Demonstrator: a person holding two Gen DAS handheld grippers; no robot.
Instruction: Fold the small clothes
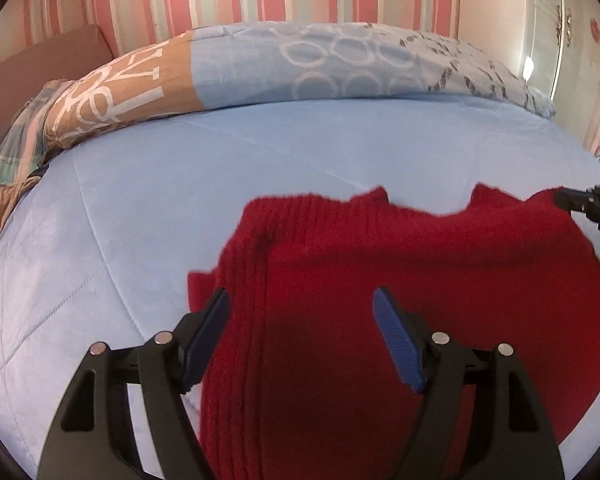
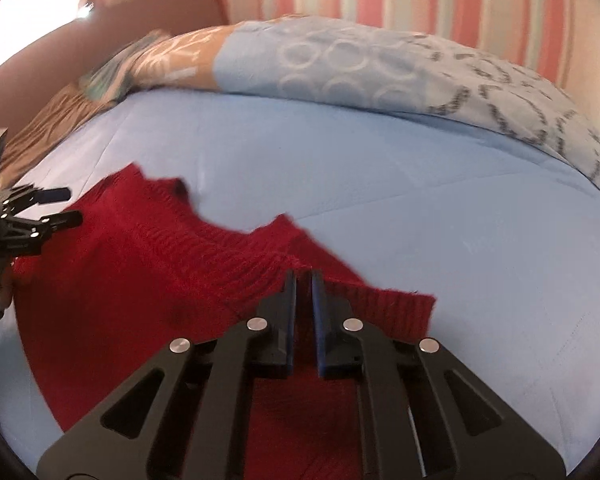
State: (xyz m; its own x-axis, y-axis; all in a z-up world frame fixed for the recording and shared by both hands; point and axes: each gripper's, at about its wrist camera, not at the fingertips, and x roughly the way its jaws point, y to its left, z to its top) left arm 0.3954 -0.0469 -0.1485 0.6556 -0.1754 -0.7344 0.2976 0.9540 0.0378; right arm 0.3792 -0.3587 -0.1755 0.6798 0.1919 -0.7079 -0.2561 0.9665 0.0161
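Red sweater (image 2: 148, 280): right tongs (image 2: 303, 280) apparently pinching, left tongs (image 1: 302, 300) wide.

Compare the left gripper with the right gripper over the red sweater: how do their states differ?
The left gripper has its jaws spread wide above the red sweater, gripping nothing; the right gripper has its jaws nearly closed, pinching the sweater's ribbed edge. The left sits over the sweater's left side, the right at its right shoulder. Both have black frames with blue pads.
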